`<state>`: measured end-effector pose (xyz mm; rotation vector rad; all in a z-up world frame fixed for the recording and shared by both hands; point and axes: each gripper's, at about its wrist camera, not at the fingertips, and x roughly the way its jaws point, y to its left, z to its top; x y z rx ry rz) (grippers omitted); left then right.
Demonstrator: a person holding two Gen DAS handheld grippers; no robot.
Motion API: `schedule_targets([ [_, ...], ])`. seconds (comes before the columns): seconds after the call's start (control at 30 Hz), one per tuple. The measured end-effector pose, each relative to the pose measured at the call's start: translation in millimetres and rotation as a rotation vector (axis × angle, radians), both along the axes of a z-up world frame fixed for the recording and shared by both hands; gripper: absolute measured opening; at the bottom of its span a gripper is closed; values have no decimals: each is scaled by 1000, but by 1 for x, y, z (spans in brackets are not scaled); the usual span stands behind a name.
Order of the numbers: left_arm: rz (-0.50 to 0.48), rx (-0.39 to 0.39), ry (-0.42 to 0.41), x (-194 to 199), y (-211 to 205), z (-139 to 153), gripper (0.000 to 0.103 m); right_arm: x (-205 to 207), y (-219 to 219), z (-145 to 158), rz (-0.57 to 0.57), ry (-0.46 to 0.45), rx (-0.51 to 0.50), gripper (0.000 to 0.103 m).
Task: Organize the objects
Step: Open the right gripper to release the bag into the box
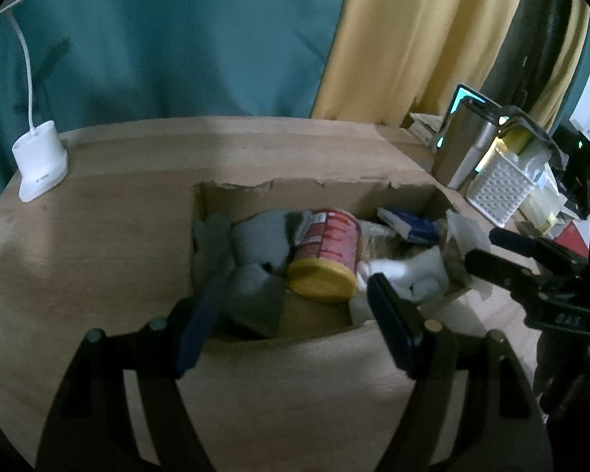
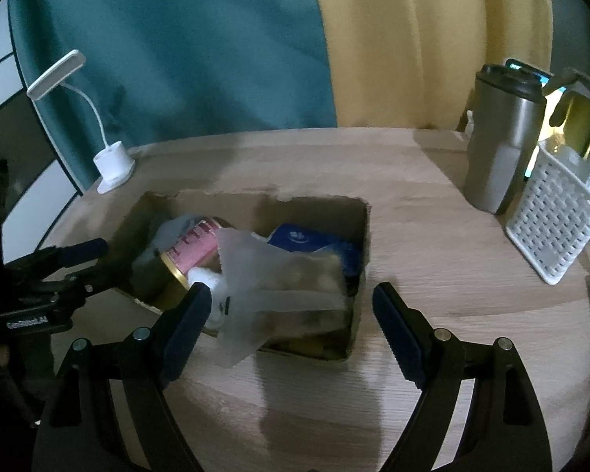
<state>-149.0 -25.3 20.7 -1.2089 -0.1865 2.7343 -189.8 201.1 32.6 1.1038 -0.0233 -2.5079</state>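
The wooden table (image 2: 432, 236) stands against a teal curtain (image 2: 177, 47) and a yellow curtain (image 2: 413, 39). An open cardboard box (image 2: 367, 236) sits on the tabletop. Inside lie a red can (image 1: 326, 251) with a yellow lid, a grey cloth (image 1: 255, 251), a blue packet (image 2: 295, 238) and a translucent bag (image 2: 279, 283). A white lamp (image 2: 112, 165) stands at the far left. A steel tumbler (image 2: 495, 149) and a white perforated basket (image 2: 550, 228) stand at the right. The left gripper (image 1: 291, 314) and right gripper (image 2: 291, 314) hover at the box's near edge, jaws apart and empty.
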Motion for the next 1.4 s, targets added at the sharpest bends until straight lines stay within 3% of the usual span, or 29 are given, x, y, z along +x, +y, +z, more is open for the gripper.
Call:
schedule_targets([
  [0.2,1,0,10,5,-1,3,76,0,5,-2,-40,18,34,87],
  [1.4,-5,6,60,49,-1,19,76,45,-3,14,-14,74,50,86],
])
